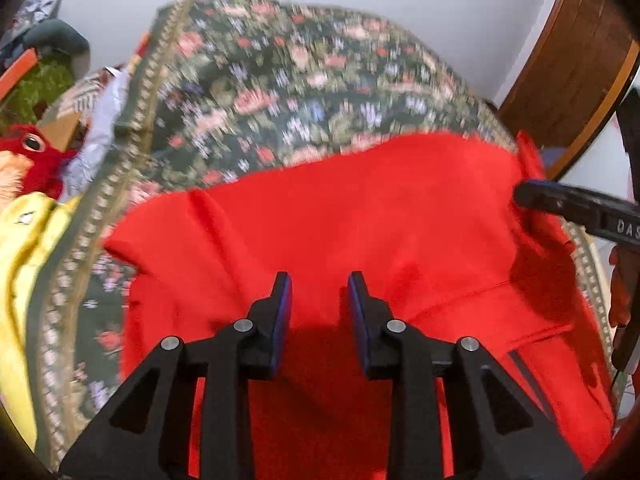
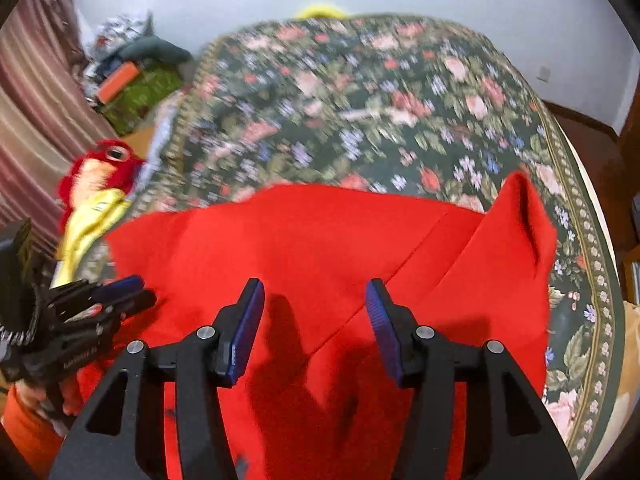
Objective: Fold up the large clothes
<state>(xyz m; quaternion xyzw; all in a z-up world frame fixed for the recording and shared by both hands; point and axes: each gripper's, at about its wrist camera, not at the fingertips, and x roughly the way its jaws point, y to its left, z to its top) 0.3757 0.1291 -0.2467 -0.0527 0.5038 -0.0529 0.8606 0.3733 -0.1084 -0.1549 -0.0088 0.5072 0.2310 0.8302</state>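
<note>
A large red garment [image 1: 360, 220] lies spread on a floral bedspread [image 1: 280, 80]; it also fills the near part of the right wrist view [image 2: 320, 240], with one corner standing up at the right [image 2: 524, 208]. My left gripper [image 1: 319, 292] is open and empty just above the red cloth. It shows at the left edge of the right wrist view [image 2: 128, 292]. My right gripper [image 2: 315, 300] is open and empty above the cloth. Its fingers [image 1: 560, 200] enter the left wrist view from the right, by the garment's right edge.
The floral bedspread [image 2: 400, 100] covers the bed beyond the garment. A yellow garment [image 1: 24, 260] and a red plush toy [image 1: 28, 156] lie at the left edge. Clutter with a green box [image 2: 140, 88] sits far left. A wooden frame [image 1: 580, 60] stands at the right.
</note>
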